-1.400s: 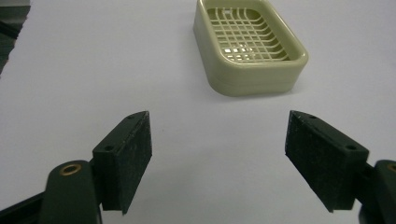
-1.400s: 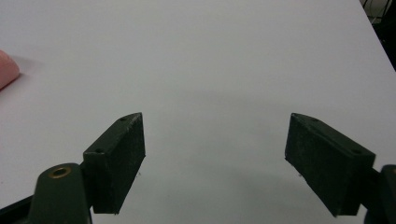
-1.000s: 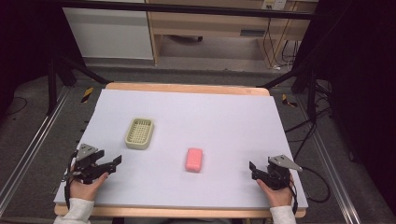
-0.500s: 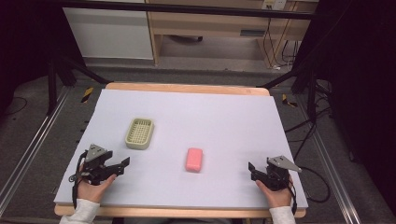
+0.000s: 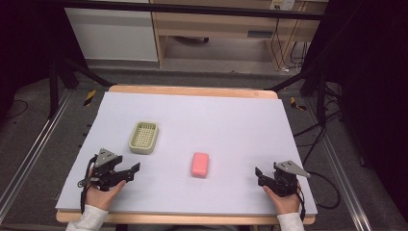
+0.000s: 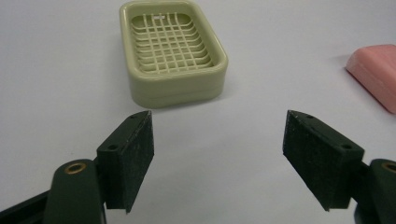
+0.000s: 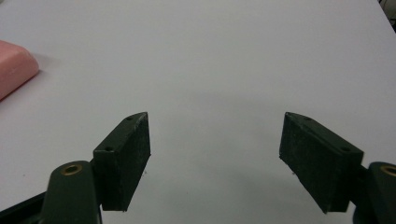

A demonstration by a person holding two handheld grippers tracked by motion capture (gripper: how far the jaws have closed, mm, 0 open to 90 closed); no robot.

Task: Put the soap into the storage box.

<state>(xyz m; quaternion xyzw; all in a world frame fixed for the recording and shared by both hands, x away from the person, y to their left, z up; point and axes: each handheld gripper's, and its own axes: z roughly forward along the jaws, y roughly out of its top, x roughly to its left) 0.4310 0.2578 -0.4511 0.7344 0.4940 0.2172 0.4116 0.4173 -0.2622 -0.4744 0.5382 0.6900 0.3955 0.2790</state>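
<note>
The pale green soap dish is seen left of centre on the table, with the pink soap bar to its near right. Nothing is held: the left gripper, just near of the dish, is kept wide open. The right gripper, near right, is likewise spread and empty.

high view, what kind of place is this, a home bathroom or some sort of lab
Most likely a lab or recording workspace, not a bathroom. The white-topped table stands between dark curtains and metal floor rails, cables trail across the grey floor, and the soap dish and pink soap bar lie staged on bare tabletop.
</note>
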